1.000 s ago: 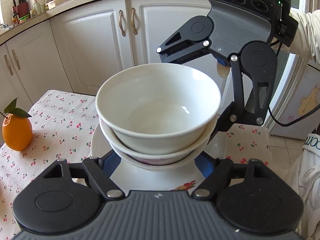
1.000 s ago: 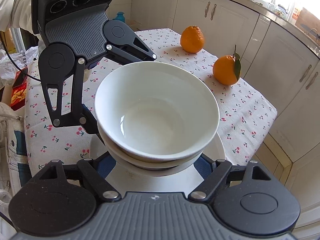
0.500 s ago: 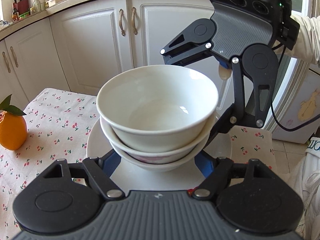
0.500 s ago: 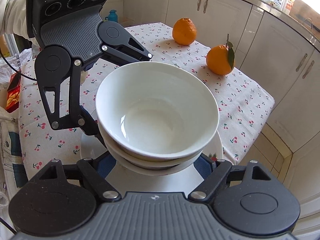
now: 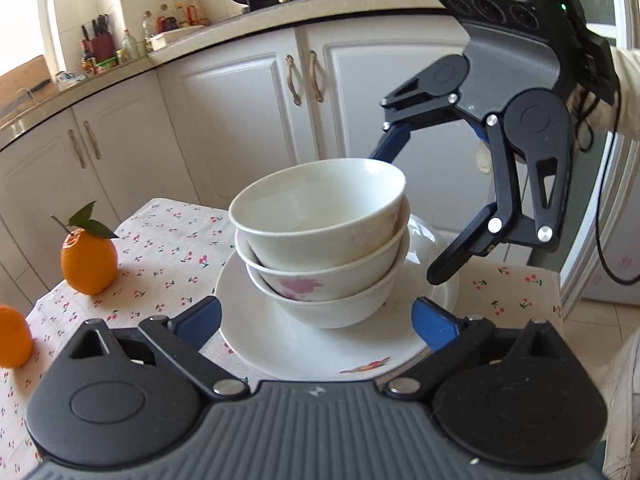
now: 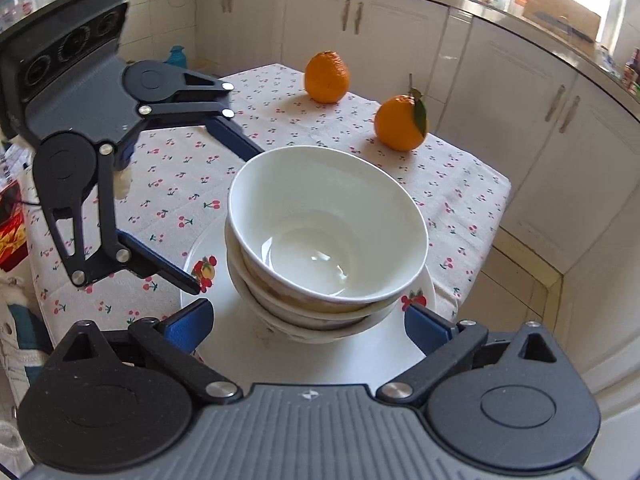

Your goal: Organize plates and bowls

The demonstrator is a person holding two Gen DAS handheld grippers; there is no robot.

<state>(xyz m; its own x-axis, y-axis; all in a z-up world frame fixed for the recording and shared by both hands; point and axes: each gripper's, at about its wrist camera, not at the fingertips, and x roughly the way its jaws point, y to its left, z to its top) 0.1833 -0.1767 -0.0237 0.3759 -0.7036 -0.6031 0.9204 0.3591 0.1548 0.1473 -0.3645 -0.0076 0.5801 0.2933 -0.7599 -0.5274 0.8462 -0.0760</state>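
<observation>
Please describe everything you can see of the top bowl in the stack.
The top bowl is plain glossy white, ceramic by its look, empty and upright. It sits nested in a second bowl with a pink flower pattern, atop a third, all on a white plate with fruit prints. Neither open claw touches it.

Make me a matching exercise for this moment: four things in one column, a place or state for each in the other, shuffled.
Things:
1. top bowl
2. plate
3. leafy orange
4. left claw

Places or states:
A. wide open, fingers clear of the stack
B. lies flat on the cherry-print tablecloth, under the bowls
C. nested in the bowls beneath it, tilted
D. stands alone on the cloth, apart from the dishes

Pairs: 1-C, 2-B, 3-D, 4-A
</observation>
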